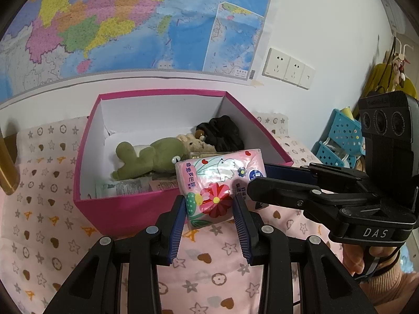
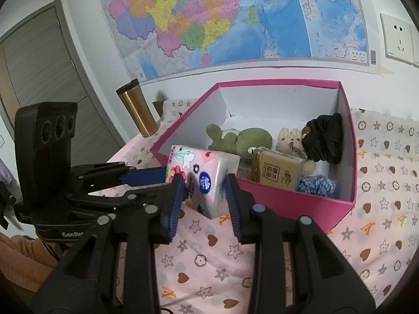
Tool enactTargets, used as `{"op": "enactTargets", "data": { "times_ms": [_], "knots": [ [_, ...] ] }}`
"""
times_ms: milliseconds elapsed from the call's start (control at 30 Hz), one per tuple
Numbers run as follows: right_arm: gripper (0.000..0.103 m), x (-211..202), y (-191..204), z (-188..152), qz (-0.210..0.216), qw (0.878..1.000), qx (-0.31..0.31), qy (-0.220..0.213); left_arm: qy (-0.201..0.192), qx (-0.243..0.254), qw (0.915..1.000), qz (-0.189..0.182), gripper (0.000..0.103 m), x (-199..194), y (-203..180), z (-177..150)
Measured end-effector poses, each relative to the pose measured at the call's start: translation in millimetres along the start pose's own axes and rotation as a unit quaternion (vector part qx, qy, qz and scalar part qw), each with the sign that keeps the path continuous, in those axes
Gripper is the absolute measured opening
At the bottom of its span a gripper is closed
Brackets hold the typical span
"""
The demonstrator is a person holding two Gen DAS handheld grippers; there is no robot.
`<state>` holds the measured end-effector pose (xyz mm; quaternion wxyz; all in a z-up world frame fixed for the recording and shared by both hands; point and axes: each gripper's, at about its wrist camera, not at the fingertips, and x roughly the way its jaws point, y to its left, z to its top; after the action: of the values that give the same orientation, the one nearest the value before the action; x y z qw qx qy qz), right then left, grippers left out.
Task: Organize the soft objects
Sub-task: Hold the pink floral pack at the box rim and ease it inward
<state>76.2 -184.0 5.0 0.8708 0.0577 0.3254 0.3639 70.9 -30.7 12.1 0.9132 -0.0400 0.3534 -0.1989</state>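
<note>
- Tissue pack [image 1: 212, 185], pink with floral print, is held in the air at the near rim of the pink box [image 1: 125, 209], above the pink patterned cloth [image 1: 47, 209].
- Left gripper [image 1: 209, 209]: jaws partly open, blue pads pressed on either side of the pack's lower end.
- Right gripper [image 2: 204, 196]: jaws partly open, pads against the pack's white end; grip looks closed on it.
- Each gripper appears in the other's view, reaching in from the side with its finger alongside the pack.
- Box contents: green frog plush [image 1: 149, 159], beige bunny plush [image 2: 290, 141], black fabric bundle [image 1: 222, 133], all lying against the far half.
- Left view only: flat packets [image 1: 136, 185] on the box floor near the front wall; blue perforated baskets [image 1: 340, 141] off to the right.
- Right view only: brown tissue pack [image 2: 277, 170], blue checked scrunchie [image 2: 316, 185], copper tumbler [image 2: 138, 112] standing left of the box, door [image 2: 39, 73].
- Wall map [image 2: 222, 18] and sockets [image 1: 288, 70] behind.
</note>
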Motion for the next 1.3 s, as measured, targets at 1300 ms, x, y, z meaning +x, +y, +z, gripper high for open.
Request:
{"op": "enactTargets", "data": {
  "times_ms": [1300],
  "knots": [
    [0.036, 2, -5, 15, -0.004, 1.0, -0.005, -0.006, -0.005, 0.007, 0.9999, 0.008, 0.036, 9, 3, 10]
  ]
}}
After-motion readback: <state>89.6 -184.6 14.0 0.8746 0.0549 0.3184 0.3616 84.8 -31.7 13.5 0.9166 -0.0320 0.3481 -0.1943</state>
